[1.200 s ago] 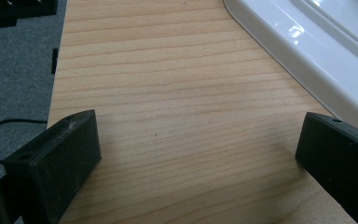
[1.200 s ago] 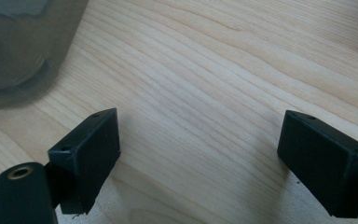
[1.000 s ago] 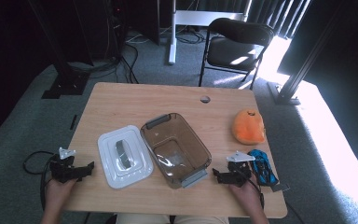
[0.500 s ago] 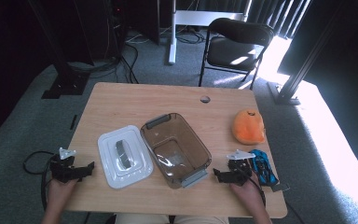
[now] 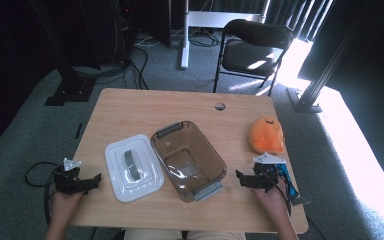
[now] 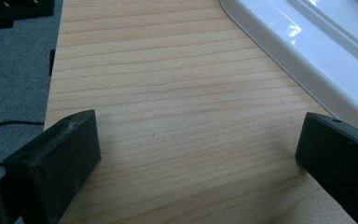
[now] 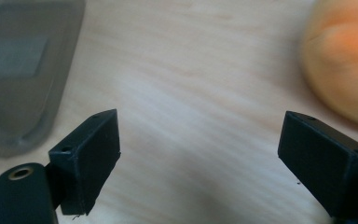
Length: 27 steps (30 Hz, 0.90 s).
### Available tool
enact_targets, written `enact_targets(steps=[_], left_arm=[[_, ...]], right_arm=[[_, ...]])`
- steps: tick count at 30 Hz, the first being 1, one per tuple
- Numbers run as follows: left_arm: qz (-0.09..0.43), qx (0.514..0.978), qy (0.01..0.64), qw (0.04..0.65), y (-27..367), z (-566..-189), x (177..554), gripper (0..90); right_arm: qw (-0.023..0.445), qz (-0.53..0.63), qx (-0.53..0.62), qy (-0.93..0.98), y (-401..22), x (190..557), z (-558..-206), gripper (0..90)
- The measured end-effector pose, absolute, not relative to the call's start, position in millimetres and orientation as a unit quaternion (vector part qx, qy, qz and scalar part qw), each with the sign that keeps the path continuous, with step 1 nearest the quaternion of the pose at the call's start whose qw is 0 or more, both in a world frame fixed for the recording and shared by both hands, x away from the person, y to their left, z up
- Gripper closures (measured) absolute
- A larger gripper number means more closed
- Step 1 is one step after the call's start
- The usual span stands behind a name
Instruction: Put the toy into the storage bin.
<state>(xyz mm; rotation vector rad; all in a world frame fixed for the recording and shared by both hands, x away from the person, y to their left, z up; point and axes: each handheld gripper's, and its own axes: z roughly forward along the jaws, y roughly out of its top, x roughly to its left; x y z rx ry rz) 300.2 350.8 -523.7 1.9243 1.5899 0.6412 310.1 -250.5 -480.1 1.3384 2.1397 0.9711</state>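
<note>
Nothing has moved: both tongs, left [image 5: 96, 179] and right [image 5: 240, 176], rest apart; no writing readable.

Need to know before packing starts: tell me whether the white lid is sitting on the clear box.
No, the white lid lies flat on the table beside the clear box, which stands open.

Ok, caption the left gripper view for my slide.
Open black tongs over pale wooden table, beside glossy white plastic lid.
</note>
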Motion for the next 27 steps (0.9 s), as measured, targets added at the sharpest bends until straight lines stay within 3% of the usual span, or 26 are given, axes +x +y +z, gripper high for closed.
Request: enact_targets(steps=[27], left_arm=[[0.239,0.718,0.591,0.279,350,-524,301,0.3]], right_arm=[[0.283,0.344,0.577,0.684,-315,364,-436,13.0]])
